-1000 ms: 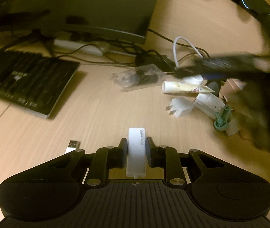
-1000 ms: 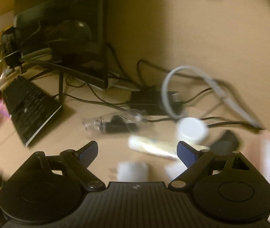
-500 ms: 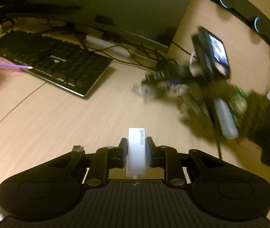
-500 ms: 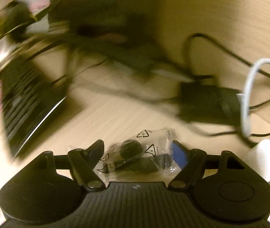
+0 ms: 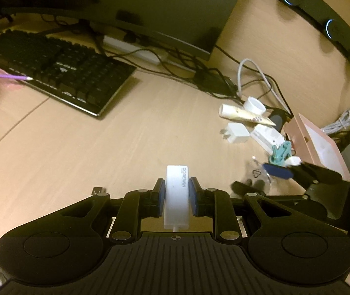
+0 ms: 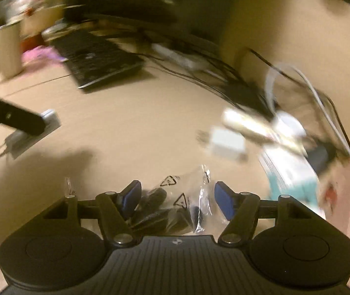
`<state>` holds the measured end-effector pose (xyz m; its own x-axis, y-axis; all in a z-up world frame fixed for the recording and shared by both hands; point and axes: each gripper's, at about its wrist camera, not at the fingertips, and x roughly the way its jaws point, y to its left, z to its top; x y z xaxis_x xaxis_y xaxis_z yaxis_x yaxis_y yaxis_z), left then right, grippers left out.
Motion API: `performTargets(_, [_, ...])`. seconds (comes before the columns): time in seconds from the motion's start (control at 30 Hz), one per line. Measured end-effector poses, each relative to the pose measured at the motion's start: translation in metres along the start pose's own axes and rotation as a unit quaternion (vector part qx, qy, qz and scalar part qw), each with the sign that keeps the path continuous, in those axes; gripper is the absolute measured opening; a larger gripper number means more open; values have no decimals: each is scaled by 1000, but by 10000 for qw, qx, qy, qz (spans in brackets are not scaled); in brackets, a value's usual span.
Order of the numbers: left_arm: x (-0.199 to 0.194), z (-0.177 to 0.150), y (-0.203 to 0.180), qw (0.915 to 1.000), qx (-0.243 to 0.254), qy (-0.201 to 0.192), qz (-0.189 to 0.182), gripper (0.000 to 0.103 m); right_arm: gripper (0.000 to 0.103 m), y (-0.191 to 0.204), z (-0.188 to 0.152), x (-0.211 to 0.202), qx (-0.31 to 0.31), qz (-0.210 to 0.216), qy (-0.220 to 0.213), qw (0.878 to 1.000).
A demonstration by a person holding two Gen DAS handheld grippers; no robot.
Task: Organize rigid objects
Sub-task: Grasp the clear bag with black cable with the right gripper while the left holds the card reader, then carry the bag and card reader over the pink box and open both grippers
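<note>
My left gripper is shut on a white DOREWIN adapter and holds it above the wooden desk. Its USB plug pokes out at the lower left. My right gripper has closed on a clear plastic bag with black parts inside and carries it off the desk; it also shows in the left wrist view. A pile of small items lies to the right: a white charger plug, a cream tube, a white cap, a teal clip.
A black keyboard lies at the left and a monitor stands behind it. Black and white cables tangle at the back. A pink open box sits at the far right. A mug stands far left.
My right gripper took the plastic bag between its fingers and carried it toward the near right side. My left gripper stayed shut on the adapter while its view swung right.
</note>
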<state>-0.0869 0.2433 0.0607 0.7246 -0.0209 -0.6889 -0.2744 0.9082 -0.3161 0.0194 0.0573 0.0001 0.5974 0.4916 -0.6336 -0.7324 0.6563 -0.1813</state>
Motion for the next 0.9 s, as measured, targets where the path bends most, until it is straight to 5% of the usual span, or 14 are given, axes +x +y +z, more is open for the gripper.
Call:
performTargets(0.2, [-1, -2, -20, 9993, 319, 128, -124, 24, 84, -19, -9, -38, 1597, -573, -118, 9854])
performTargets(0.3, [1, -3, -26, 9988, 422, 162, -168, 24, 84, -17, -16, -42, 2223, -391, 33, 9742])
performTargets(0.53, [0, 9, -28, 9987, 501, 50, -111, 24, 85, 11, -5, 2, 2040, -528, 502, 9762])
performTargets(0.6, [-2, 12, -29, 9984, 549, 17, -113, 24, 75, 13, -7, 2, 1810, -475, 466, 9812])
performTargets(0.73, [-1, 9, -41, 9959, 848, 119, -290, 24, 25, 6, -11, -11, 1216, -189, 436, 9914])
performTargets(0.9, [9, -6, -68, 9878, 1289, 403, -780, 24, 22, -20, -27, -55, 1240, -530, 406, 9900])
